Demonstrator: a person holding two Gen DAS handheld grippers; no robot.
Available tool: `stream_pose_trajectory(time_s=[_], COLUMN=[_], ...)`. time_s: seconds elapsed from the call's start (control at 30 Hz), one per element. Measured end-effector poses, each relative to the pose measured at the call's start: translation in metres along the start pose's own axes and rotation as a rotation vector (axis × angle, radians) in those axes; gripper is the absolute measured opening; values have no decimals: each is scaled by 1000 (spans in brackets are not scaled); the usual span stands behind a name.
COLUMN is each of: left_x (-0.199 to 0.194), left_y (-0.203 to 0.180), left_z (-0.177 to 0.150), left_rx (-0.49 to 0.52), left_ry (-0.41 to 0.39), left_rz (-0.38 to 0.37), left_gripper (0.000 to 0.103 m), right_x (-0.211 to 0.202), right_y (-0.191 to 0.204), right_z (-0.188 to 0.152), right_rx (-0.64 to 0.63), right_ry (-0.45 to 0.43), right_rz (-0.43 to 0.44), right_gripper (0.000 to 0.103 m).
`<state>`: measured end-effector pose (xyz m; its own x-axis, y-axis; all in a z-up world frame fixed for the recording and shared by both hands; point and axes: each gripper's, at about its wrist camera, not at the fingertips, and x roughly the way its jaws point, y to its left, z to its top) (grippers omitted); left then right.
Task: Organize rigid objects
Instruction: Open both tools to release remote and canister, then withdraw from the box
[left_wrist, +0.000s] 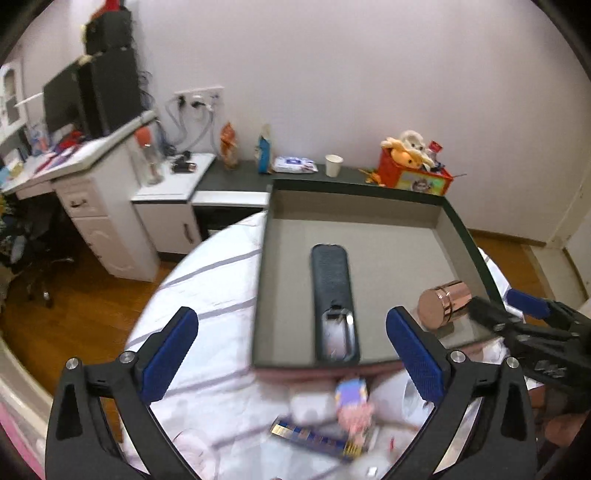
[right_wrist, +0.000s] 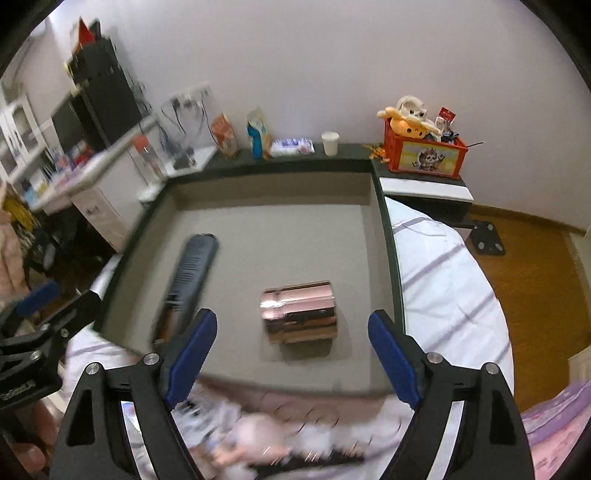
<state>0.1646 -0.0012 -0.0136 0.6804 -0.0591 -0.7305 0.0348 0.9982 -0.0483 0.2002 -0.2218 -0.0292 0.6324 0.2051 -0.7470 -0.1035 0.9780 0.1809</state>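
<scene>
- My left gripper (left_wrist: 291, 354), black-framed with blue pads, fills the bottom of the left wrist view with its jaws spread wide and nothing between them.
- Ahead of it, in the centre of that view, a long black remote control (left_wrist: 334, 302) lies flat in the shallow grey cardboard tray with a dark rim (left_wrist: 369, 218), its open battery bay towards me.
- A shiny rose-gold metal cylinder (left_wrist: 445, 304) lies on its side at the tray's right edge, right of the remote and apart from it.
- My right gripper (right_wrist: 293, 352) stands at the bottom of the right wrist view, jaws parted and holding nothing.
- In that view the cylinder sits in the lower centre, just beyond the open pads, and the remote lies to its left, blurred.
- The tray rests on a white bedcover with grey stripes (right_wrist: 443, 288).
- Small items lie blurred on the cover below the tray's near edge; I cannot tell what they are.
</scene>
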Motion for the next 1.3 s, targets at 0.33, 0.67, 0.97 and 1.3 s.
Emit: stream_pose_trajectory(time_s=[0.33, 0.67, 0.97, 1.3], left_x=[-72, -133, -141, -148], left_y=[20, 37, 35, 27], left_z=[-37, -81, -112, -124], left_rx=[-4, -56, -63, -40], left_ry=[-51, -105, -74, -82], left_rz=[15, -26, -23, -17], left_gripper=[103, 103, 103, 103], right_x=[-86, -130, -139, -145], right_y=[26, 19, 13, 17], right_z=[-43, -99, -125, -130], right_rx=[-4, -15, -33, -39], right_ry=[-133, -155, -128, -119], right_rz=[84, -7, -50, -41], right_gripper=[103, 103, 103, 103])
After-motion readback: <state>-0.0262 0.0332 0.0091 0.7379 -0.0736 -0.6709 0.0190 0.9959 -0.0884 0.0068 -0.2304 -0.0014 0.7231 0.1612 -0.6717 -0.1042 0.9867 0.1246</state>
